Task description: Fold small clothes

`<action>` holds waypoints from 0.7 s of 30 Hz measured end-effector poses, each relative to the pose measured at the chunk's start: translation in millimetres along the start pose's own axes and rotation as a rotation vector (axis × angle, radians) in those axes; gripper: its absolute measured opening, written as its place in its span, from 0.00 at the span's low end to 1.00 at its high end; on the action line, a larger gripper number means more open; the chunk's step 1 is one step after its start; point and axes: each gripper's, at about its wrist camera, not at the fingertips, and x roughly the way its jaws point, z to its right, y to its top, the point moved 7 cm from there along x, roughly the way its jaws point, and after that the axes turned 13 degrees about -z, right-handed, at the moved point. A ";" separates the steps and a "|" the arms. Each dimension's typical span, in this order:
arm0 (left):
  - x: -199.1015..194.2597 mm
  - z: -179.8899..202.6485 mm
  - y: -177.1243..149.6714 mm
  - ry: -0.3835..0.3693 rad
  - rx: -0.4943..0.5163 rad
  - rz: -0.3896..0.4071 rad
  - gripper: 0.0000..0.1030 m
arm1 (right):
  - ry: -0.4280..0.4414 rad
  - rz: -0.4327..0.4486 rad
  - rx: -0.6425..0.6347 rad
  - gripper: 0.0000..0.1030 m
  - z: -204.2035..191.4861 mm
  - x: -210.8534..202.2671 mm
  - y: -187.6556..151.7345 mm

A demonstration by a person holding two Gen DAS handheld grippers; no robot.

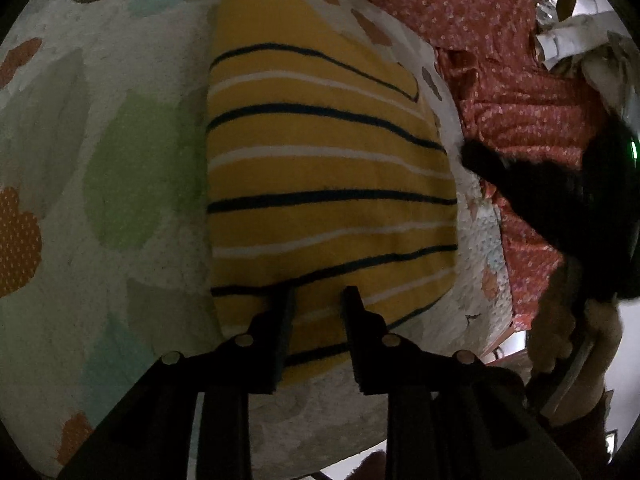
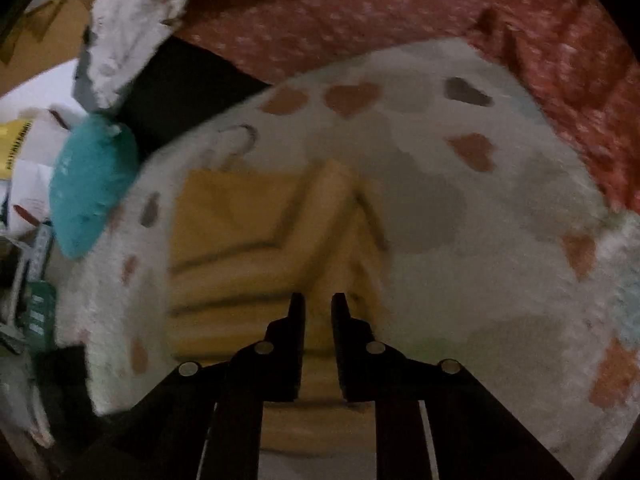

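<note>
Yellow knit garment with dark and white stripes (image 1: 328, 184) lies under both parted, empty grippers, left (image 1: 318, 294) and right (image 2: 319, 300); pinch its near hem evenly before folding away.

Light level: dim in both views, colours muted.
Left wrist view: fairly sharp; stripes on the yellow garment (image 1: 328, 168) read crisply.
Right wrist view: motion blur all over, the garment's stripes smeared.
Bright spots: washed-out white patch at the left edge of the right view; a green lamp (image 1: 633, 148) glowing at the right edge of the left view.
Edges: heavy fisheye bending, black corners.
Foreground: both grippers near-black silhouettes.
</note>
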 end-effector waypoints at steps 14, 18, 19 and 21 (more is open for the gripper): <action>-33.9 -13.4 -18.3 0.134 -0.006 0.171 0.25 | -0.059 -0.010 0.147 0.33 75.0 -20.9 -39.9; -57.8 -16.9 -41.1 0.313 -0.022 0.321 0.26 | -0.046 0.021 0.185 0.35 106.2 -64.9 -97.1; -63.6 -15.6 -51.9 0.356 -0.022 0.364 0.28 | -0.045 0.027 0.187 0.38 109.6 -71.1 -108.5; -66.8 -14.5 -73.4 0.414 -0.038 0.403 0.34 | -0.044 0.042 0.192 0.41 113.2 -82.7 -130.4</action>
